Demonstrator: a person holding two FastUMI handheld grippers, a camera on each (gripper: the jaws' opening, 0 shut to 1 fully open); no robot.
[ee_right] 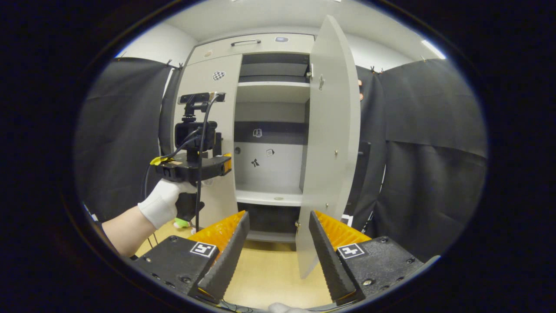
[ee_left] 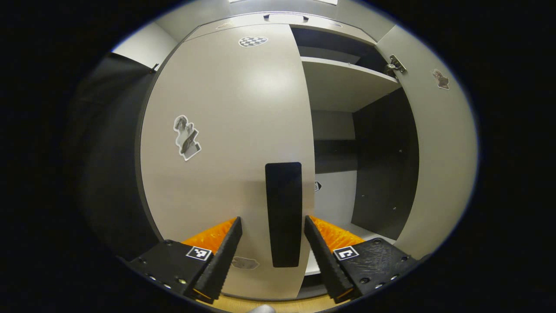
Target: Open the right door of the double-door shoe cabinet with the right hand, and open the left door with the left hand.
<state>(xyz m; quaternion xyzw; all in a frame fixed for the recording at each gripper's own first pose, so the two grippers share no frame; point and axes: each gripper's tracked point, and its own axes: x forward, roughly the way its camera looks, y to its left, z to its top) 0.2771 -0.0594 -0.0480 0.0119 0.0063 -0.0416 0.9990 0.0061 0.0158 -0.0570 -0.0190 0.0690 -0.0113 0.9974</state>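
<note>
In the left gripper view, the cabinet's left door (ee_left: pixel 226 130) is closed and its black handle (ee_left: pixel 283 213) stands between the fingers of my open left gripper (ee_left: pixel 273 226), not pressed by them. The right door (ee_left: pixel 438 143) is swung wide open, baring shelves (ee_left: pixel 343 82). In the right gripper view, my right gripper (ee_right: pixel 278 224) is open and holds nothing, back from the cabinet. The open right door (ee_right: pixel 330 143) stands ahead of it. A gloved hand (ee_right: pixel 163 202) holds the left gripper (ee_right: pixel 195 165) against the closed left door (ee_right: pixel 208 104).
Black cloth walls (ee_right: pixel 425 152) flank the cabinet on both sides. A wooden floor (ee_right: pixel 269 269) lies in front. A drawer with a handle (ee_right: pixel 245 42) tops the cabinet. Stickers dot the doors and the inner back panel (ee_right: pixel 265 161).
</note>
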